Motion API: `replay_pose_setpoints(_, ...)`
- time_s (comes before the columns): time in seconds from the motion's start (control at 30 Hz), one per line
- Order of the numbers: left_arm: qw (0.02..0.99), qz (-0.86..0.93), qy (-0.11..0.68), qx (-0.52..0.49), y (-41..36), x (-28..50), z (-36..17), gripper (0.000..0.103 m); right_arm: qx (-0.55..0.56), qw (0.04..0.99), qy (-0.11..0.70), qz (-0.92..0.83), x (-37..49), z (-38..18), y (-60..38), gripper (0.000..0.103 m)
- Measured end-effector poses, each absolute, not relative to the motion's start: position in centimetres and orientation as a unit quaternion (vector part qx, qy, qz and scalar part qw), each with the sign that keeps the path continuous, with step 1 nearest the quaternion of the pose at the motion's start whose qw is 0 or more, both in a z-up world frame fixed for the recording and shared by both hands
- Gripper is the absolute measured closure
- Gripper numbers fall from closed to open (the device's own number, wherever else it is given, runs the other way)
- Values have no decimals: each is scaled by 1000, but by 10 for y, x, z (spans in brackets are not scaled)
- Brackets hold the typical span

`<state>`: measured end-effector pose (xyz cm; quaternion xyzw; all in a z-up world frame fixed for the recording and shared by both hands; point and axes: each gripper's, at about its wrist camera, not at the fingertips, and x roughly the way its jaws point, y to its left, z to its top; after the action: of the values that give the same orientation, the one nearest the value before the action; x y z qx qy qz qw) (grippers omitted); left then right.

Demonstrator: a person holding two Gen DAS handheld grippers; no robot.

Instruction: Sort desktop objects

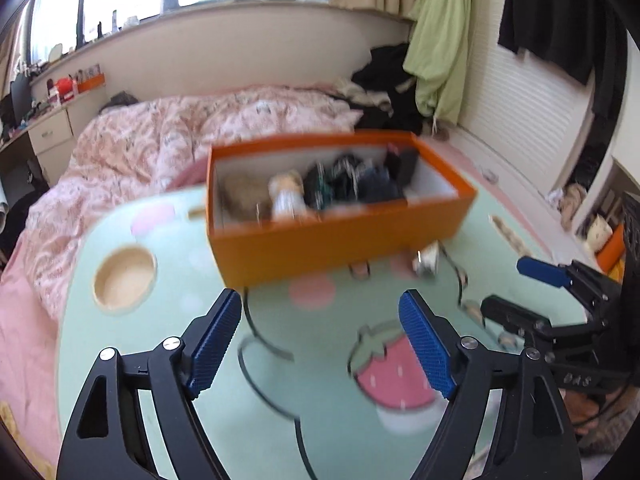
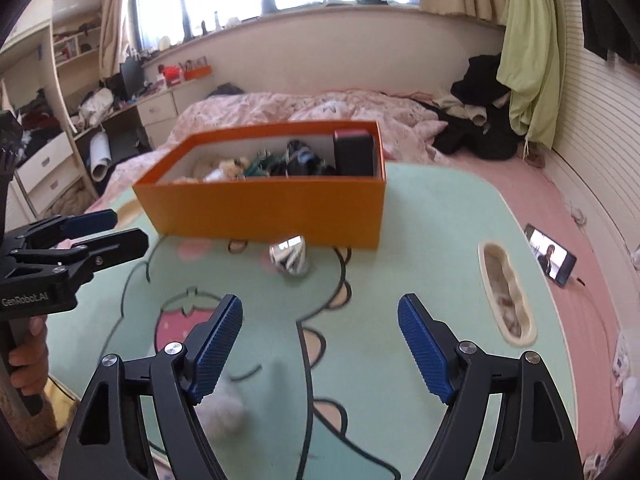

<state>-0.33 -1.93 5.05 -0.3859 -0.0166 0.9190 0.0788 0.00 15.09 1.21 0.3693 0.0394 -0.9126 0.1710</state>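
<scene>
Contents of the orange box (image 1: 332, 236) are blurred beyond telling.

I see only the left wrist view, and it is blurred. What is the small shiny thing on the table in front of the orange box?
Observer: The right wrist view shows a crumpled silver object on the table, just in front of the orange box, not inside it.
Operator: Is anything loose near the right gripper?
Observer: Yes, a grey fluffy clump lies partly hidden behind one finger of the right gripper. Nothing is between its open jaws.
Operator: And beyond the table's right edge?
Observer: A phone with a lit screen lies on the pink bedding.
</scene>
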Motion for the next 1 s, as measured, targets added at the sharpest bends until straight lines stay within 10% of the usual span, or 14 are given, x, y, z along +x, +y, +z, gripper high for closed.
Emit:
replay_pose_setpoints(0.23, 18, 907, -14, -420, -16, 2, 13, 20, 392, 136, 34, -909, 1, -11, 169, 22)
replay_pose_setpoints(0.33, -8, 911, -3, -412, -9, 7, 7, 6, 389, 110, 48, -913, 1, -18, 166, 0)
replay_pose_setpoints(1.0, 0, 912, -1, -411, -7, 10, 3, 0, 383, 109, 46, -916, 5, -20, 169, 0)
